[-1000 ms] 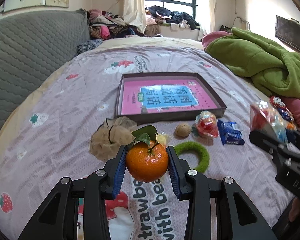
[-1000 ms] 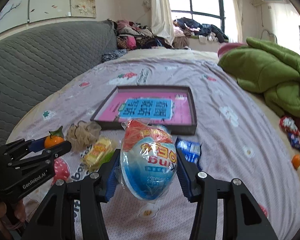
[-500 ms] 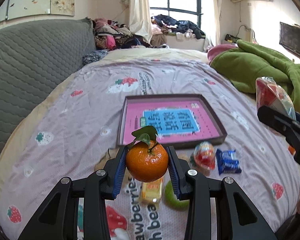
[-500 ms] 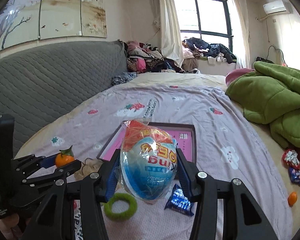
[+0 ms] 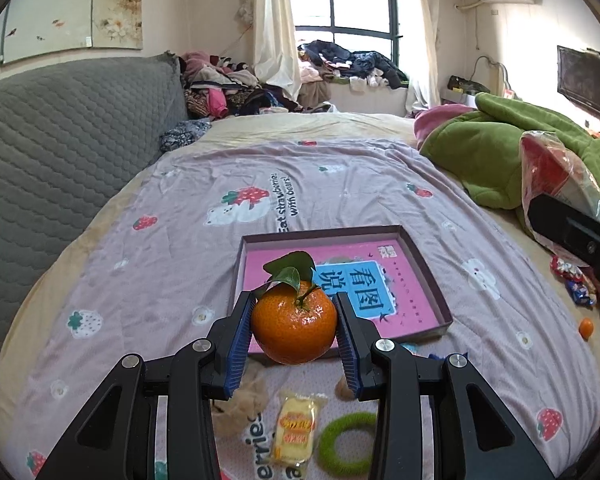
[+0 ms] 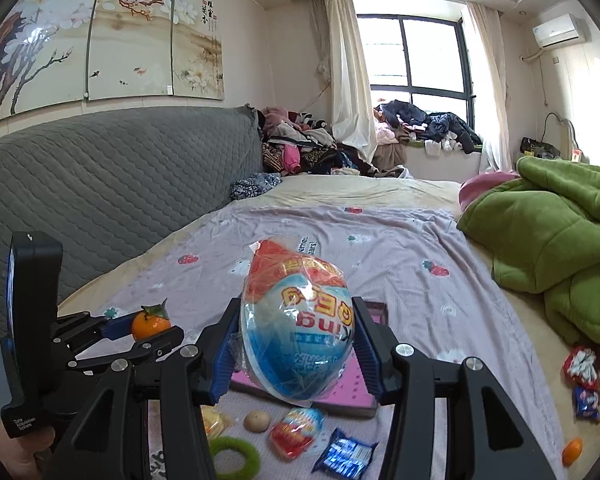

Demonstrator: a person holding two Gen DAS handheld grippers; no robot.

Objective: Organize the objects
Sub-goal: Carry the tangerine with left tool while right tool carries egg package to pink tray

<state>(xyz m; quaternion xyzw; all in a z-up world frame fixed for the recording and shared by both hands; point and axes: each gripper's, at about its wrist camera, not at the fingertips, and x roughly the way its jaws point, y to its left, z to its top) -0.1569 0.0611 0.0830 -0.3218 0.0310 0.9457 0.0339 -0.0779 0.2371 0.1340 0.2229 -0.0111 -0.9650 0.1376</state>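
Observation:
My left gripper is shut on an orange mandarin with green leaves, held well above the bed; it also shows in the right wrist view. My right gripper is shut on a large blue and red egg-shaped toy in plastic wrap, also raised; its wrap shows at the right edge of the left wrist view. The pink box lid tray lies on the bed ahead of and below both grippers. Small items lie in front of it: a yellow snack packet, a green ring, a small wrapped egg, a blue packet.
A brown nut and a tan crumpled bag lie near the tray. A green blanket is heaped at the right, with candy packets and a small orange below it. A grey quilted headboard runs along the left.
Both grippers have risen with their loads and tilted up. The bed items have dropped lower in view and more of the room shows. Both grips are unchanged.

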